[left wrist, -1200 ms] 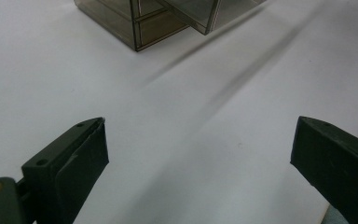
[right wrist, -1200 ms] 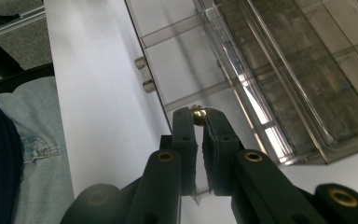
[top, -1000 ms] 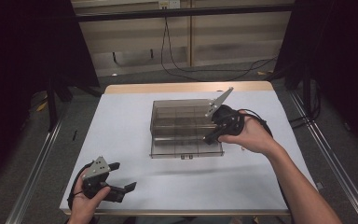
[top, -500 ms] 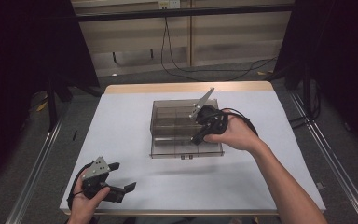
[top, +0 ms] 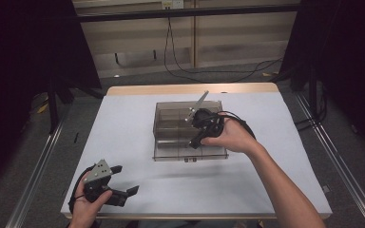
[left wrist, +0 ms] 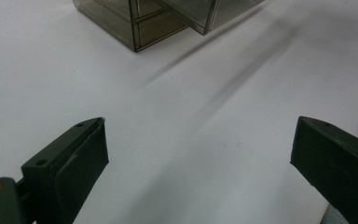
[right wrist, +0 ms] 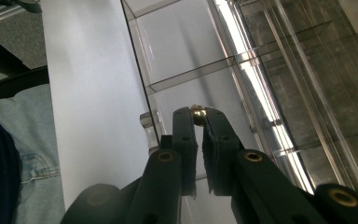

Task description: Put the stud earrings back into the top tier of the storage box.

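A smoky clear compartment box (top: 171, 154) stands in the middle of the white table, its lid off or swung back. My right gripper (top: 193, 144) hangs over the box's near right compartments, pointing down toward the front wall. In the right gripper view its jaws (right wrist: 198, 114) are shut on a small brass-coloured piece (right wrist: 196, 109) at their very tips, above a divider of the box (right wrist: 191, 77). My left gripper (top: 127, 179) rests at the table's front left corner. It stands wide open with nothing between the fingers (left wrist: 79, 154), and the box corner (left wrist: 144, 28) lies far ahead of it.
The white table top (top: 123, 123) has free room left and right of the box. The table's near edge runs just behind my left hand. Cables lie on the floor beyond the far edge, and dark frame posts stand at both sides.
My right hand has carried its shut gripper leftward and a little lower over the box. The left gripper has stayed where it was.
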